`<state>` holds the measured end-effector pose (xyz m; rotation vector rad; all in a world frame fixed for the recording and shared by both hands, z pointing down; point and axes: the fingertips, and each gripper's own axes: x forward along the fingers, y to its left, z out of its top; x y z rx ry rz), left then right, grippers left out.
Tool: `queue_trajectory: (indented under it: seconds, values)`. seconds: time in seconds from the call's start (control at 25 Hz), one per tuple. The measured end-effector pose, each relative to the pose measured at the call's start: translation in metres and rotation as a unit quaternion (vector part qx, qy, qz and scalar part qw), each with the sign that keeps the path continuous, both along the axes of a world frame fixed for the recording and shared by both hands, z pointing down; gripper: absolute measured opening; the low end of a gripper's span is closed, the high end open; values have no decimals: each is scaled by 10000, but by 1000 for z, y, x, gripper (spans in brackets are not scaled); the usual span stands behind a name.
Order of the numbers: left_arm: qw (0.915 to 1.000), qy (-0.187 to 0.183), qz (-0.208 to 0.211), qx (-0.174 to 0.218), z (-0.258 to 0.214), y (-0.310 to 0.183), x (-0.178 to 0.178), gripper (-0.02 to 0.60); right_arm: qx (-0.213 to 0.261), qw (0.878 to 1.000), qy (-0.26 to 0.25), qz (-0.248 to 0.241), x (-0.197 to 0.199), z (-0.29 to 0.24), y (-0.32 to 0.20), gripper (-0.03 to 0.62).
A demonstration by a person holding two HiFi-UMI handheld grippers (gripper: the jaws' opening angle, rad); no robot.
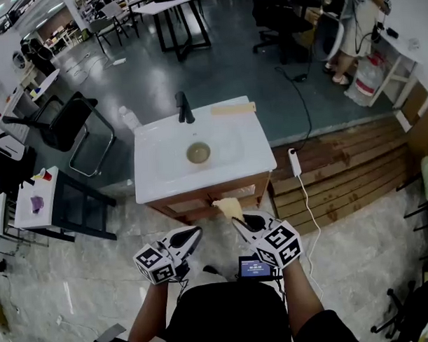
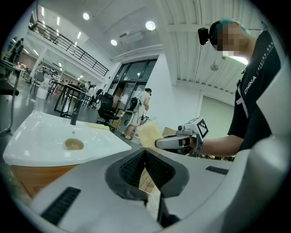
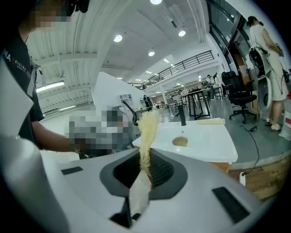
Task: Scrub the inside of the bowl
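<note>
Right gripper (image 1: pixel 238 222) pinches 1 yellow sponge (image 1: pixel 228 207) by its end, likely so the free part can reach inside the bowl (image 1: pixel 198 152). Left gripper (image 1: pixel 194 234) is pressed together, empty. The bowl sits in the sink (image 1: pixel 155 179), well ahead of the 2 grippers.

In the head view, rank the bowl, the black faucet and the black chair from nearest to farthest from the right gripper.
1. bowl, in the sink, ahead of the right gripper.
2. black faucet, at the sink's far edge.
3. black chair, far left, beyond the sink.
</note>
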<state>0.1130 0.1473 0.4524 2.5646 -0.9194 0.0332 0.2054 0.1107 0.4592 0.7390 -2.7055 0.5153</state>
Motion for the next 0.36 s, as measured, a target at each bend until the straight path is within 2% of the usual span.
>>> queue_trajectory:
  seconds: [0.12,0.36]
  values:
    - [9999,-114,-8,25,3,4,-2,5,30,10000,8,-58,-4,-1,4,40]
    - [10000,-87,-40,18,1,10,2,5,53,9999,44,-110,-3,-1,11,40]
